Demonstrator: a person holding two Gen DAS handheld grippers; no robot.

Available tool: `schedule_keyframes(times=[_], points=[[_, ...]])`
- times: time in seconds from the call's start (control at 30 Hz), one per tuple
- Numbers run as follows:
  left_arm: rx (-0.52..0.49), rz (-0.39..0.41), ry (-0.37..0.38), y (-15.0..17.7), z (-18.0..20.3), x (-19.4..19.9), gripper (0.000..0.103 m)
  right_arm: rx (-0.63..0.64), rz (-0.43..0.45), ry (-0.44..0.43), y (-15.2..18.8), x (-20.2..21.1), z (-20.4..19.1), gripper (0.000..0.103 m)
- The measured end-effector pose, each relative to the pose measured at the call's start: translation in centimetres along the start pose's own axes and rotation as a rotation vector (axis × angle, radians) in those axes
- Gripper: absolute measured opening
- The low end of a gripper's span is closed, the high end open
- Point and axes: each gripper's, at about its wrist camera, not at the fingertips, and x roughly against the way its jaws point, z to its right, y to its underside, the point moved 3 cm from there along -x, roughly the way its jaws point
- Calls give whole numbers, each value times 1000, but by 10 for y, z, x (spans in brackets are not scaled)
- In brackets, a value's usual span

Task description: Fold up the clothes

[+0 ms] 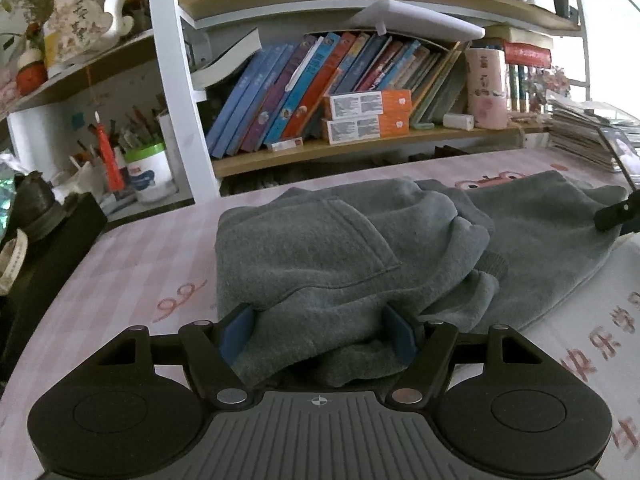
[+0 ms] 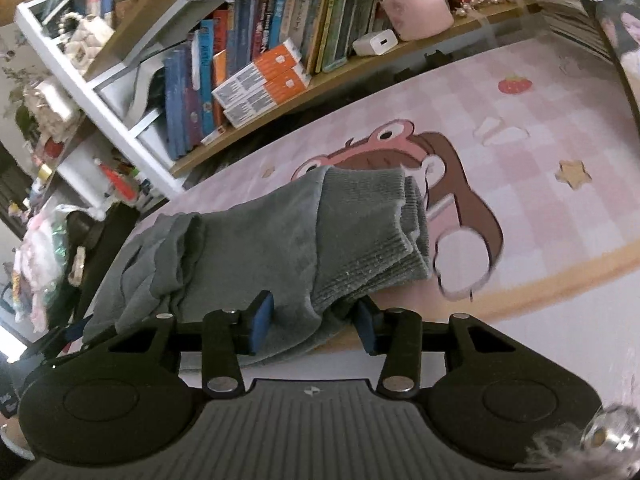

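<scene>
Lying across the pink checked surface in front of a bookshelf, the grey fleece garment runs with its long axis from left to right, bunched and doubled at the left end and flatter toward the right. At the left, the left gripper has its two blue fingers spread wide, one on each side of a thick fold of the garment's near edge; the cloth fills the gap between them, but the pads do not appear pressed together, so the hold reads as released or only loosely closing. A stitched pocket panel faces up just beyond this gripper. Further right, a dark tip of the other tool shows at the garment's far right edge in the left view. At the right, the right gripper stands with its fingers likewise apart, the ribbed cuff and the cloth behind it draped between and just ahead of them, the cuff pointing away from the camera over a cartoon print on the surface. Judged from this layout, each gripper sits at one end of the long axis, so the coming fold probably turns on bringing one end over toward the other; whether either grip is firm cannot be told.
</scene>
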Motion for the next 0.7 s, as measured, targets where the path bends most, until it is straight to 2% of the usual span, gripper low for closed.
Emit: schedule_keyframes(times=[0.2, 0.33, 0.5, 0.7], points=[[5, 11, -1, -5, -2, -12, 72, -32, -5, -15, -15, -13, 3, 55], [3, 33, -3, -3, -3, -11, 75, -52, -11, -24, -18, -15, 4, 55], [13, 54, 5, -5, -5, -9, 83, -144, -5, -34, -24, -14, 13, 55], [49, 64, 24, -5, -10, -8, 89, -198, -1, -12, -27, -19, 12, 55]])
